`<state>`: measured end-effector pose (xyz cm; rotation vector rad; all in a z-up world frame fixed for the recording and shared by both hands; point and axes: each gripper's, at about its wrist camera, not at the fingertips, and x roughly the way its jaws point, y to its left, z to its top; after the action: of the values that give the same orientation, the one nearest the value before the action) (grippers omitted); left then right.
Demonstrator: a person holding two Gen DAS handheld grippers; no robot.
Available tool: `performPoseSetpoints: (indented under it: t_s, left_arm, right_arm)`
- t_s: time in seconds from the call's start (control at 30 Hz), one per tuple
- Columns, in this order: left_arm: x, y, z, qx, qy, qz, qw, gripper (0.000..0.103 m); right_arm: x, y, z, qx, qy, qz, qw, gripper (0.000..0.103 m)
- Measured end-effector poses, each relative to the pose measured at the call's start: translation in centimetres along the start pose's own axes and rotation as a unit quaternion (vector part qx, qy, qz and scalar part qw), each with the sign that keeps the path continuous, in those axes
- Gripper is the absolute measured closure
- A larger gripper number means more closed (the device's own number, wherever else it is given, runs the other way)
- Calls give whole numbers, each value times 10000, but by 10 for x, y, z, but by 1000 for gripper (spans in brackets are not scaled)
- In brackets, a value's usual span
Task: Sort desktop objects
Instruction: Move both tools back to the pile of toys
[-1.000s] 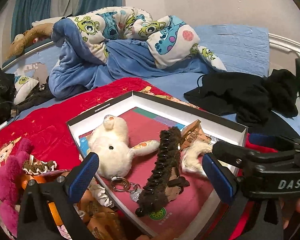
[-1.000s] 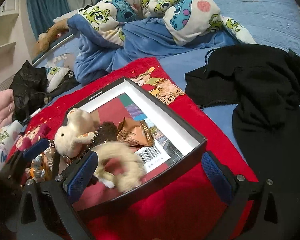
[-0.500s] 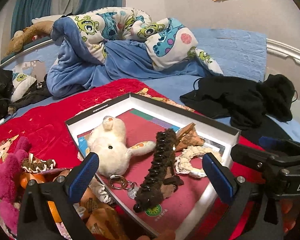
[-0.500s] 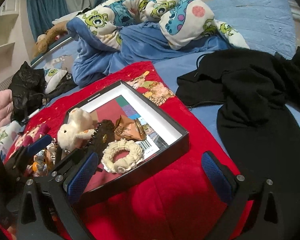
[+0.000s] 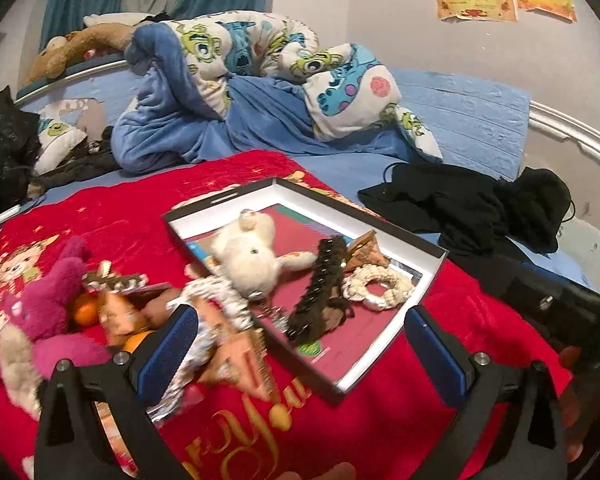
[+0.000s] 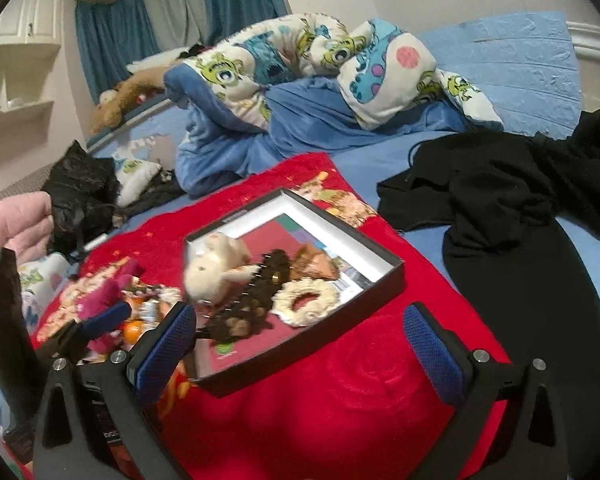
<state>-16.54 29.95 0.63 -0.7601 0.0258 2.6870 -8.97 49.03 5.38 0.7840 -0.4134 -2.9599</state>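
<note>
Both the left gripper [image 5: 300, 348] and the right gripper [image 6: 300, 344] stand wide and empty, while the pink plush toy [image 5: 56, 300] lies on the red blanket [image 5: 380, 420] left of the box [image 5: 428, 280], looking light and soft, best pinched across its body

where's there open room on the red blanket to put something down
Bare red blanket lies between the box's near corner and the right claw, and behind the box toward the blue duvet. Left of the box it is crowded: pink plush, oranges, wrappers. Inside, toys fill most.
</note>
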Motion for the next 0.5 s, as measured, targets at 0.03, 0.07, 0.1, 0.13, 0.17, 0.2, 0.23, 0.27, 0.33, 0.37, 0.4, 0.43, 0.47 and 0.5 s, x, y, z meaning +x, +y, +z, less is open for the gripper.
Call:
performPoseSetpoints:
  t_s: [0.03, 0.07, 0.1, 0.13, 0.17, 0.2, 0.23, 0.27, 0.33, 0.37, 0.4, 0.43, 0.47, 0.5]
  left_arm:
    - [-5, 4, -2, -33, 8, 24, 10000, 0]
    - [-10, 8, -3, -65, 27, 60, 10000, 0]
    - [-14, 12, -5, -87, 41, 97, 9999, 0]
    - [-18, 16, -7, -109, 48, 136, 9998, 0]
    - [-24, 22, -10, -135, 64, 199, 9997, 0]
    - [-28, 27, -12, -150, 86, 250, 9995, 0]
    - [-33, 32, -15, -170, 112, 317, 9993, 0]
    - [-38, 39, -19, -192, 124, 388, 9990, 0]
    - [-48, 51, -24, -246, 144, 507, 9983, 0]
    - [-54, 60, -29, -284, 165, 592, 9977, 0]
    - [-59, 66, -33, -314, 179, 651, 9972, 0]
    - [-63, 74, -36, -341, 196, 712, 9967, 0]
    - [-70, 83, -40, -379, 221, 815, 9957, 0]
    - [-74, 90, -42, -414, 241, 892, 9949, 0]
  right_arm:
    - [-4, 2, 0, 32, -35, 42, 10000, 0]
    - [-6, 4, 0, 59, -68, 70, 9999, 0]
    - [-10, 6, -1, 91, -109, 119, 9998, 0]
    - [-12, 9, -1, 133, -132, 177, 9997, 0]
    - [-13, 10, -2, 162, -143, 208, 9996, 0]
    - [-15, 12, -3, 195, -154, 246, 9994, 0]
    - [-16, 15, -4, 209, -152, 296, 9992, 0]
    - [-16, 18, -5, 207, -146, 323, 9992, 0]
    - [-16, 27, -8, 160, -117, 379, 9991, 0]
    - [-16, 32, -9, 116, -105, 419, 9990, 0]
    - [-17, 37, -11, 81, -113, 448, 9989, 0]
    - [-18, 42, -12, 59, -124, 500, 9987, 0]
    - [-19, 47, -14, 63, -130, 593, 9981, 0]
    - [-20, 51, -15, 73, -133, 663, 9977, 0]
